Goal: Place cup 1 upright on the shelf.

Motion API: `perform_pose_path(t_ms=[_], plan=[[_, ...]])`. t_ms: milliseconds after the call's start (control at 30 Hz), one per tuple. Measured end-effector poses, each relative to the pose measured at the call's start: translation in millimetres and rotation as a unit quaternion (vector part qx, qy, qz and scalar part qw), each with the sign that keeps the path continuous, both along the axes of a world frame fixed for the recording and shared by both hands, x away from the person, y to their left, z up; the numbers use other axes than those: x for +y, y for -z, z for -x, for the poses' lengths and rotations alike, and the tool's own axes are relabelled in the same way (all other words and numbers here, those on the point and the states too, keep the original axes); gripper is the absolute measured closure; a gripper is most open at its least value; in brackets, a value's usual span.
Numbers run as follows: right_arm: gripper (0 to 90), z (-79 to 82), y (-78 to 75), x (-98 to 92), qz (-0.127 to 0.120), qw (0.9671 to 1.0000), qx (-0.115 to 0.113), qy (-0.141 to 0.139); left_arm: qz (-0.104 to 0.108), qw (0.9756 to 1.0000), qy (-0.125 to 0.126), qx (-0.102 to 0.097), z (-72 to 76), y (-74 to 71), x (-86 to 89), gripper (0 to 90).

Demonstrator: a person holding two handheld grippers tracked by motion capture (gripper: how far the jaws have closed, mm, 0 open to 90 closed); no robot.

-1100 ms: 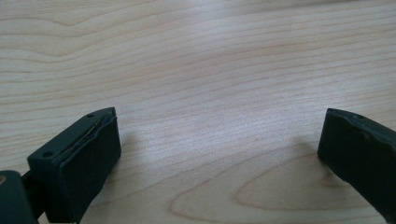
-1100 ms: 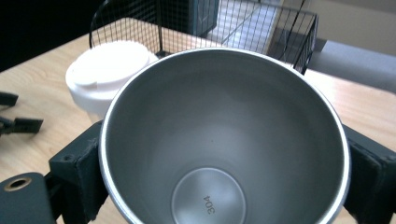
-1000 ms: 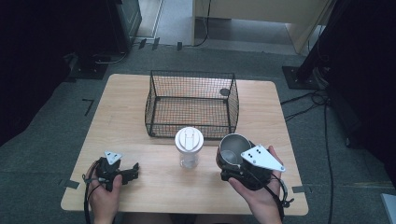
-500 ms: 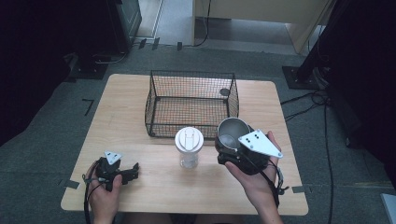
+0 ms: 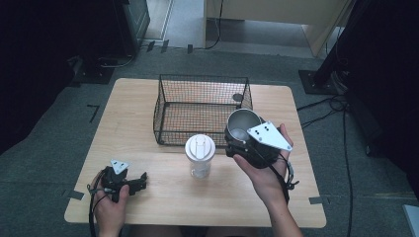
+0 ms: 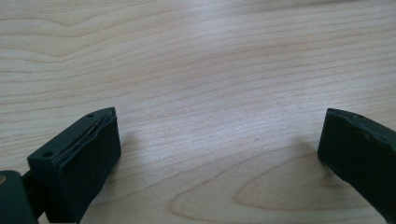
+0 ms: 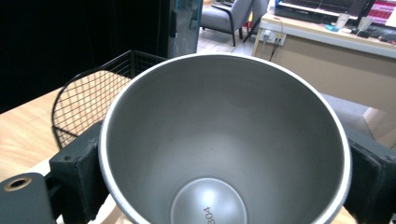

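A silver steel cup [image 5: 243, 126], a black wire-mesh basket [image 5: 197, 106], a white-lidded tumbler [image 5: 200, 154] and a pale wood-grained table [image 5: 148, 187].

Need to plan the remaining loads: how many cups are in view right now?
2: a silver steel cup clamped in the right gripper beside the black wire basket, and a clear plastic cup with a white lid standing on the wooden table.

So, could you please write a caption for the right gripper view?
Right tool grips an empty round steel cup, black wire basket behind.
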State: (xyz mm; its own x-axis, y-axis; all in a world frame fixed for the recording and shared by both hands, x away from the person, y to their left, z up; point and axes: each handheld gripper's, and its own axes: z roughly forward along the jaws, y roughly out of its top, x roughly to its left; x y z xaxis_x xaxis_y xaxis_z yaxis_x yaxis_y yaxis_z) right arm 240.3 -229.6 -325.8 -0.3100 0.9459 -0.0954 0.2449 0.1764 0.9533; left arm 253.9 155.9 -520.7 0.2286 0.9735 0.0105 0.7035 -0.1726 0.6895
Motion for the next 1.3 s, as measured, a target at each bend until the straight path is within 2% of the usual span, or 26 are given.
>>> perform_pose_path(t_ms=[467, 800, 1000, 1300], plan=[[7.3, -43.1, 2.0, 3.9, -0.020, 0.9997, -0.009, 0.006, 0.000, 1.0000, 0.000, 0.000, 0.0, 0.0, 0.0, 0.0], [7.3, -71.8, 14.9, 5.6, -0.058, 0.9980, -0.025, 0.008, 0.000, 1.0000, 0.000, 0.000, 0.0, 0.1, 0.0, 0.0], [7.3, -88.0, 24.7, 7.9, -0.062, 0.9974, -0.032, 0.017, 0.000, 1.0000, 0.000, 0.000, 0.0, 0.0, 0.0, 0.0], [7.3, -110.2, 35.0, 14.2, -0.056, 0.9978, -0.026, 0.024, 0.000, 1.0000, 0.000, 0.000, 0.0, 0.0, 0.0, 0.0]])
